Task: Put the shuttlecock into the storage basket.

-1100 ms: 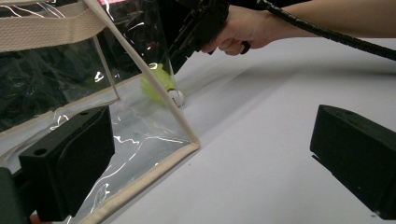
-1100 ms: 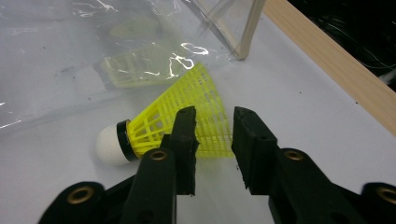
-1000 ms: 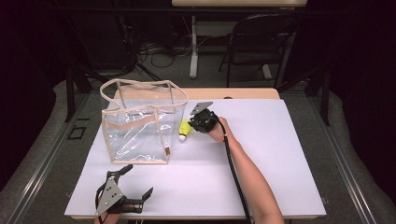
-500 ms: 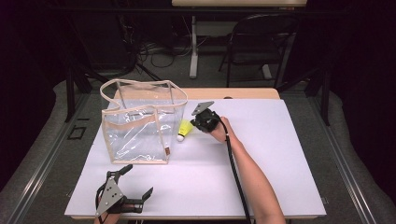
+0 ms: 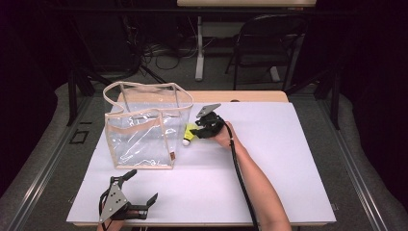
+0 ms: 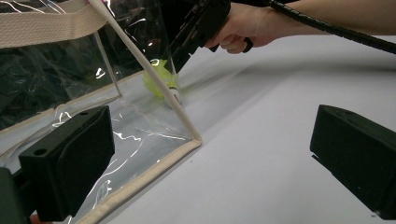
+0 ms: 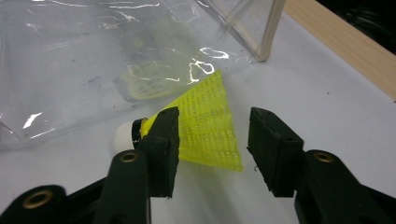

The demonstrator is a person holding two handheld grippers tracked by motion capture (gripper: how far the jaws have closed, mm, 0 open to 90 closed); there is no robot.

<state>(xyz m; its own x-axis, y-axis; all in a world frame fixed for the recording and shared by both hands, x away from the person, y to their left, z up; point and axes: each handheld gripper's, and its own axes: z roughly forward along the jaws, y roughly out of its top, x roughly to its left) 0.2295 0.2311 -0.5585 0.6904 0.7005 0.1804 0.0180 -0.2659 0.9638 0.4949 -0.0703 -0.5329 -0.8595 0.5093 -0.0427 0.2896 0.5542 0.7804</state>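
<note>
At the table's [image 5: 288, 159] near edge the left gripper [image 5: 132, 192] is held with fingers spread, empty. Farther off, the right gripper's [image 7: 212, 140] fingers are spread around the yellow shuttlecock [image 7: 205, 123], lying on the table beside the clear bag [image 5: 144, 130].

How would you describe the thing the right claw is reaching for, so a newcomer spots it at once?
Start at the clear bag with beige trim on the white table. Just outside its right wall, between the open right claw's jaws, lies a shuttlecock. Its neon-yellow mesh skirt and white round tip make it the scene's one bright thing.
</note>
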